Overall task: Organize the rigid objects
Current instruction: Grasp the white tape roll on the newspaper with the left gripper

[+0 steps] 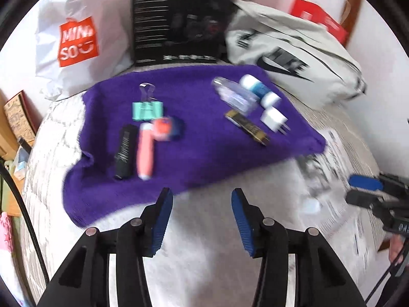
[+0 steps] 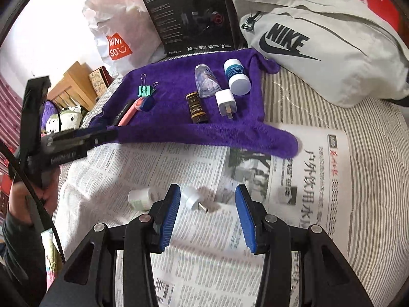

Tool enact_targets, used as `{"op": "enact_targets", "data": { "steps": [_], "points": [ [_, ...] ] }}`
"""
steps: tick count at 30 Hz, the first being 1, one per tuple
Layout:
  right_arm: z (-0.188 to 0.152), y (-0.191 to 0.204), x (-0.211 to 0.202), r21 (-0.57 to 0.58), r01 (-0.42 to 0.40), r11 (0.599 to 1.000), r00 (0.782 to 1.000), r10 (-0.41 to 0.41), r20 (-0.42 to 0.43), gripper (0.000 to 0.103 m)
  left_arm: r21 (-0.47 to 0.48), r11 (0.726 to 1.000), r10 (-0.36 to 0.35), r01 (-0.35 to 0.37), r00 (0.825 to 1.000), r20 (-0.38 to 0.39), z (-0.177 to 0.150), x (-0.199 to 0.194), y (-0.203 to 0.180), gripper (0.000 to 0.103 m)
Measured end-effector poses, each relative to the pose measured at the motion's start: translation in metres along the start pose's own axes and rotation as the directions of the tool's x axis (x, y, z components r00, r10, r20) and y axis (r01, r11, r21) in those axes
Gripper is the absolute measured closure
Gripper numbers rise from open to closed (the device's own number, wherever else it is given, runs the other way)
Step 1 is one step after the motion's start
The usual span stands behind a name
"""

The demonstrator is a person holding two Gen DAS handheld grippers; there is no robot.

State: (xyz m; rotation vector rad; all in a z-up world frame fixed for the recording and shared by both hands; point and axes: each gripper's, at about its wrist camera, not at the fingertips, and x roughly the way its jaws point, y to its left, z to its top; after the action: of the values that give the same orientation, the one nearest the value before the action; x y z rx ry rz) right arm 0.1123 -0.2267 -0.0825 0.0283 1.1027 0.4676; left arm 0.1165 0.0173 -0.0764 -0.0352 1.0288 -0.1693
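Note:
A purple towel (image 1: 204,153) (image 2: 179,125) lies on the bed with several small objects on it: a green binder clip (image 1: 147,110) (image 2: 144,90), a black tube (image 1: 124,151), a pink tube (image 1: 145,151), a brown-gold tube (image 2: 196,107), a white plug (image 2: 225,102), a clear bottle (image 2: 205,81) and a white-blue jar (image 2: 236,76). My left gripper (image 1: 202,197) is open and empty at the towel's near edge. My right gripper (image 2: 207,192) is open over a newspaper (image 2: 179,168), just above a small white USB adapter (image 2: 193,199). A white cylinder (image 2: 139,198) lies to its left.
Behind the towel stand a white Miniso bag (image 1: 76,41), a black headset box (image 2: 189,18) and a grey Nike bag (image 2: 319,41). Red boxes sit at the back. The striped bedcover (image 2: 370,179) extends right. Wooden furniture (image 2: 74,87) and soft toys are off the bed's left.

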Motion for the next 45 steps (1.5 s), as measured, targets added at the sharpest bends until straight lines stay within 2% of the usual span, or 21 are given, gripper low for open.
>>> {"op": "enact_targets", "data": {
  "steps": [5, 12, 16, 18, 19, 22, 27, 31, 34, 39, 45],
  "points": [
    [-0.015, -0.005, -0.01, 0.011, 0.025, 1.0, 1.0, -0.025, -0.002, 0.057, 0.07, 0.991, -0.11, 0.111, 0.994, -0.02, -0.021, -0.006, -0.039, 0.057],
    [-0.032, -0.017, -0.022, 0.041, 0.041, 0.998, 0.999, -0.041, 0.001, 0.056, 0.199, 0.97, -0.124, 0.137, 0.989, -0.075, -0.047, 0.002, -0.077, 0.057],
    [-0.036, -0.02, -0.02, 0.046, 0.042, 0.998, 0.999, -0.042, -0.01, 0.055, 0.255, 0.962, -0.078, 0.101, 0.992, -0.099, -0.05, 0.016, -0.085, 0.057],
    [-0.037, -0.02, -0.019, 0.044, 0.041, 0.998, 0.999, -0.041, -0.016, 0.055, 0.274, 0.957, -0.07, 0.095, 0.993, -0.099, -0.049, 0.021, -0.085, 0.06],
    [-0.038, -0.02, -0.019, 0.042, 0.042, 0.998, 0.999, -0.041, -0.019, 0.055, 0.284, 0.954, -0.068, 0.094, 0.993, -0.101, -0.049, 0.023, -0.086, 0.065],
    [-0.039, -0.02, -0.015, 0.042, 0.038, 0.998, 0.999, -0.037, -0.029, 0.055, 0.3, 0.949, -0.072, 0.103, 0.991, -0.11, -0.046, 0.03, -0.088, 0.066],
    [-0.039, -0.014, -0.005, 0.028, 0.034, 0.999, 0.998, -0.032, -0.053, 0.055, 0.222, 0.973, -0.052, 0.07, 0.995, -0.085, -0.037, 0.033, -0.076, 0.067],
    [-0.039, -0.009, 0.0, 0.01, 0.029, 1.0, 0.998, -0.029, -0.063, 0.055, 0.125, 0.991, -0.04, 0.048, 0.997, -0.065, -0.04, 0.024, -0.044, 0.067],
    [-0.038, -0.007, 0.003, 0.002, 0.028, 1.0, 0.997, -0.028, -0.068, 0.055, 0.087, 0.996, -0.028, 0.034, 0.998, -0.06, -0.046, 0.017, -0.024, 0.067],
    [-0.036, -0.005, 0.009, -0.002, 0.024, 1.0, 0.997, -0.024, -0.077, 0.055, 0.069, 0.992, -0.101, 0.105, 0.994, -0.05, -0.05, 0.015, -0.01, 0.066],
    [-0.038, -0.005, 0.01, -0.013, 0.031, 0.999, 0.996, -0.032, -0.088, 0.055, 0.067, 0.989, -0.128, 0.132, 0.99, -0.061, -0.042, 0.025, -0.013, 0.066]
  ]
}}
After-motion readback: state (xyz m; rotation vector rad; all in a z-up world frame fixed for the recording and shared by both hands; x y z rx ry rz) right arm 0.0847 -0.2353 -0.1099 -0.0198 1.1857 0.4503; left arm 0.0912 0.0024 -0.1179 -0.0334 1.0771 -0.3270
